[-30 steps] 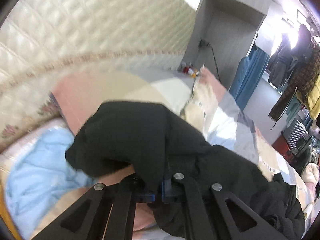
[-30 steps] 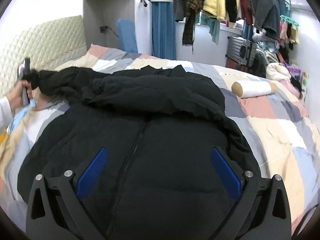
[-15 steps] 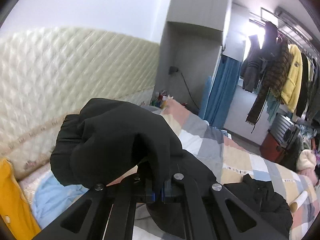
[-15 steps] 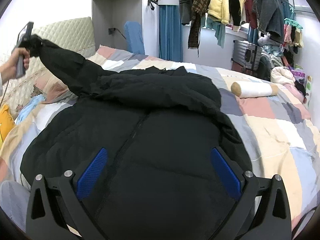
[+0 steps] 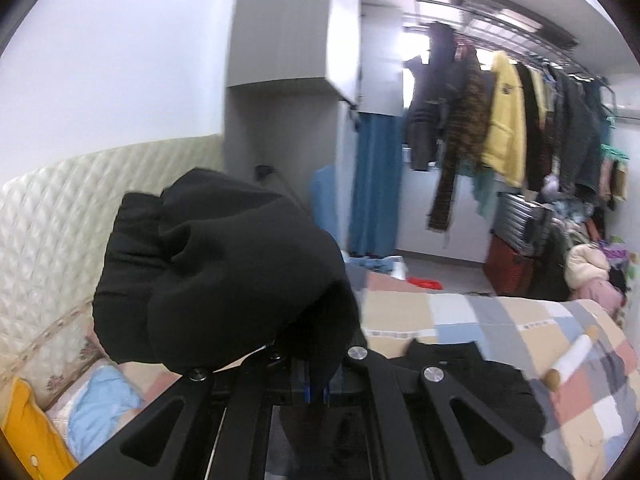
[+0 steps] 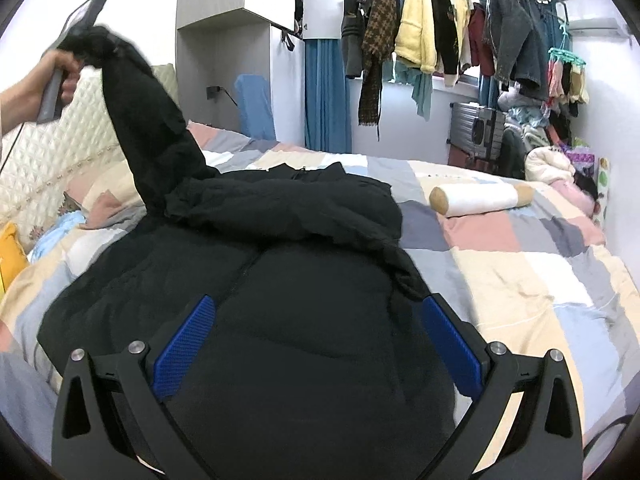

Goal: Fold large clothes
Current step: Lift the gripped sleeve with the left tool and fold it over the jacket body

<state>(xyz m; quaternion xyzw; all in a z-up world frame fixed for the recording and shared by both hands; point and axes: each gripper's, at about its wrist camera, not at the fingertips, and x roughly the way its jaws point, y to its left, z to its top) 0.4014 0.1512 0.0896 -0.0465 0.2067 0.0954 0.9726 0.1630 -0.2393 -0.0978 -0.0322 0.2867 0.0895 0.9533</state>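
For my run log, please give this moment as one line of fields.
left tongs: shut on sleeve, raised above bed | right tongs: open over black jacket body | fold: not yet done

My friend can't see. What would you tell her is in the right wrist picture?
A big puffy black coat lies on a patchwork bed quilt. The right gripper hangs over it, jaws wide open, while a hand holds one sleeve high. A white roll pillow lies nearby.
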